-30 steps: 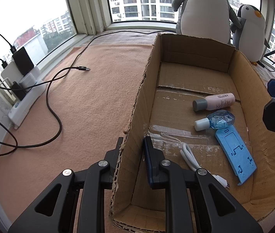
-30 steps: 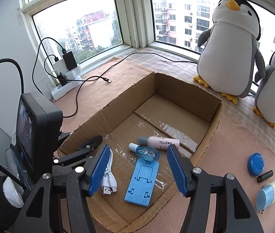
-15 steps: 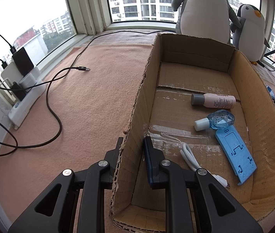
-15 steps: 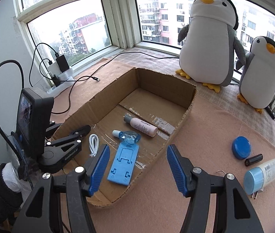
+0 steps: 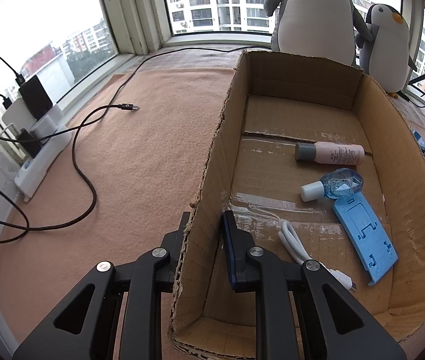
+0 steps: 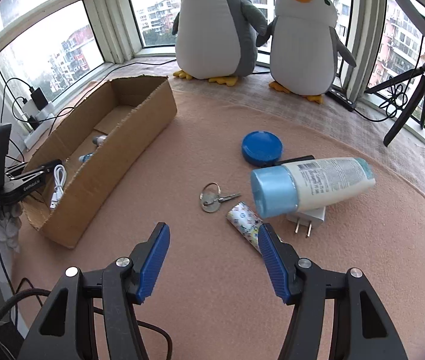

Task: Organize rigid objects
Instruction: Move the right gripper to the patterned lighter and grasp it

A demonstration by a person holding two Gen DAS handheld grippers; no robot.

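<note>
My left gripper [image 5: 205, 225] is shut on the left wall of the cardboard box [image 5: 212, 156], one finger inside and one outside. In the box lie a pink bottle [image 5: 330, 153], a small clear blue bottle [image 5: 332, 185], a blue phone stand [image 5: 365, 235] and a white cable [image 5: 296, 244]. My right gripper [image 6: 213, 240] is open and empty above the mat. Ahead of it lie keys [image 6: 212, 199], a patterned tube [image 6: 245, 223], a white bottle with a blue cap [image 6: 311, 184] resting on a white plug [image 6: 308, 217], and a blue round lid [image 6: 261, 148].
Two plush penguins [image 6: 216, 27] [image 6: 302, 45] stand at the window. A black cable [image 5: 86, 162] and a power strip with chargers [image 5: 37, 147] lie on the mat at left. A tripod [image 6: 407, 96] stands at right. The box [image 6: 107, 150] sits left of the loose items.
My right gripper has swung right, away from over the box to the loose items on the mat. The left gripper has not moved.
</note>
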